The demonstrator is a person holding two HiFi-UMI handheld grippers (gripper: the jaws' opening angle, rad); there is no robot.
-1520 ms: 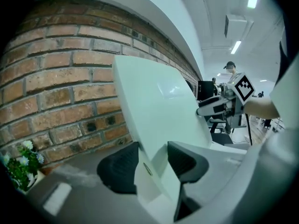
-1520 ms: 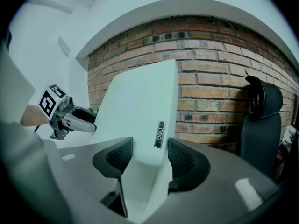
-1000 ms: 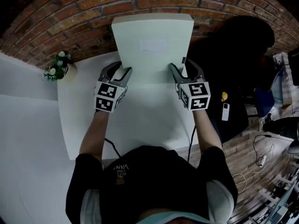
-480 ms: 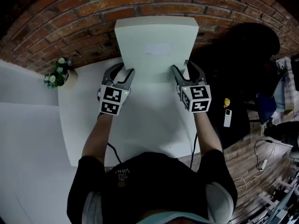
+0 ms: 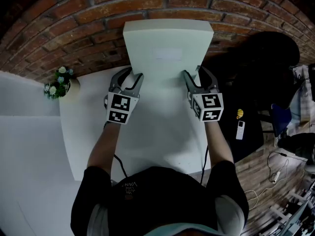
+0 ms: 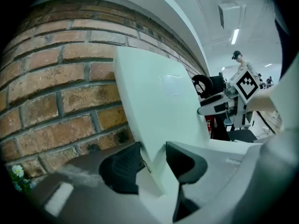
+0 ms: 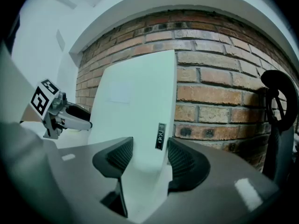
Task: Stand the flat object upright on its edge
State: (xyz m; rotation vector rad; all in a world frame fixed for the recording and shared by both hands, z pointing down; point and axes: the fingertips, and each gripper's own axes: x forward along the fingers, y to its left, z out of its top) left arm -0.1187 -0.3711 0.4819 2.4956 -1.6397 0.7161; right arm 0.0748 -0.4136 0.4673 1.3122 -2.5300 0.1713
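Note:
A pale, flat slab (image 5: 167, 48) stands tilted on its lower edge on the white table (image 5: 147, 132), its top leaning toward the brick wall (image 5: 88, 18). My left gripper (image 5: 132, 78) is shut on the slab's lower left side edge. My right gripper (image 5: 193, 77) is shut on its lower right side edge, just below a small dark label (image 7: 160, 136). In the left gripper view the slab (image 6: 159, 101) rises between the dark pads (image 6: 122, 166), with the right gripper (image 6: 219, 105) beyond it. In the right gripper view the slab (image 7: 135, 106) fills the gap at the gripper (image 7: 150, 158).
A small pot of flowers (image 5: 59, 82) sits at the table's far left corner by the wall. Right of the table is a dark surface with a small white device (image 5: 239, 130) and a yellow object (image 5: 239, 114). Cables lie on the wooden floor (image 5: 275, 166).
Both grippers have pushed forward toward the brick wall with the slab held between them. The slab's top now sits closer to the wall and it stands a little steeper.

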